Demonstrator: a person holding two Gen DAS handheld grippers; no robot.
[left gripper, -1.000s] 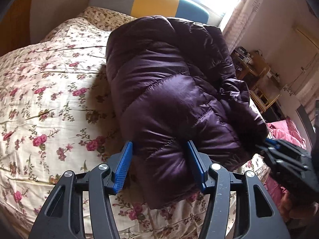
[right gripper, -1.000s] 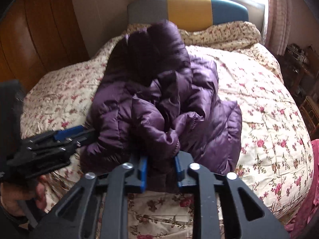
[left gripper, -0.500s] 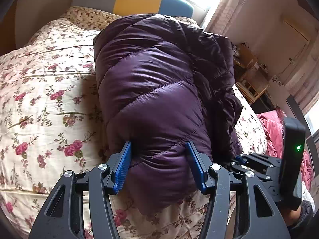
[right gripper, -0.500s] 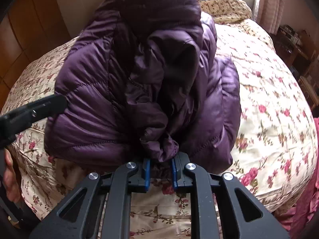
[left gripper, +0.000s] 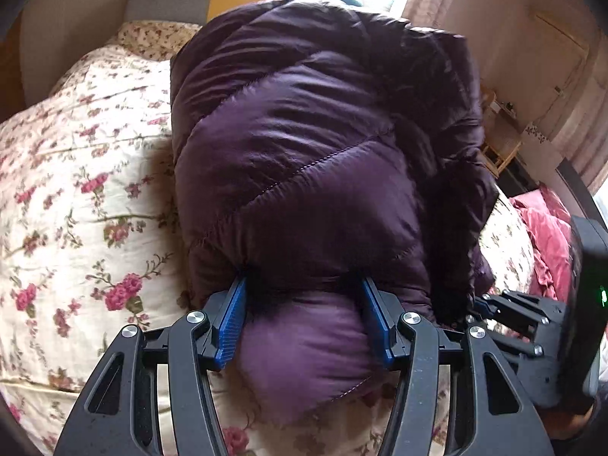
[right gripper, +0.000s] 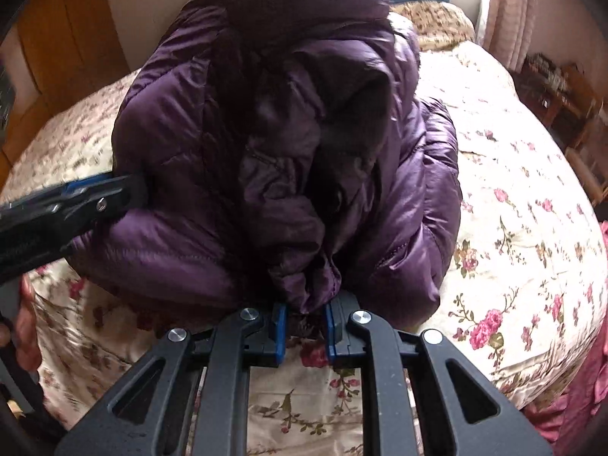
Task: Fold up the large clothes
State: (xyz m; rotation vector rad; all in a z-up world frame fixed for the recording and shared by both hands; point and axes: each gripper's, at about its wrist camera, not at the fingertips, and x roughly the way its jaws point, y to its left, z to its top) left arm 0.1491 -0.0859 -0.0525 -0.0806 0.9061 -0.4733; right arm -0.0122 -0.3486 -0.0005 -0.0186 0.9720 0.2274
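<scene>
Lowered since a second ago, the puffy purple quilted down jacket (left gripper: 311, 174) settles on the floral bedspread (left gripper: 76, 197). Left gripper (left gripper: 304, 319) clamps its thick hem at six o'clock; right gripper (right gripper: 304, 326) apparently pinches a thin fold, keeping the bundle together.

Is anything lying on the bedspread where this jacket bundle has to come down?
Nothing visible: the purple jacket, clamped in both the left tongs and the right tongs, has only bare floral bedspread around it.
</scene>
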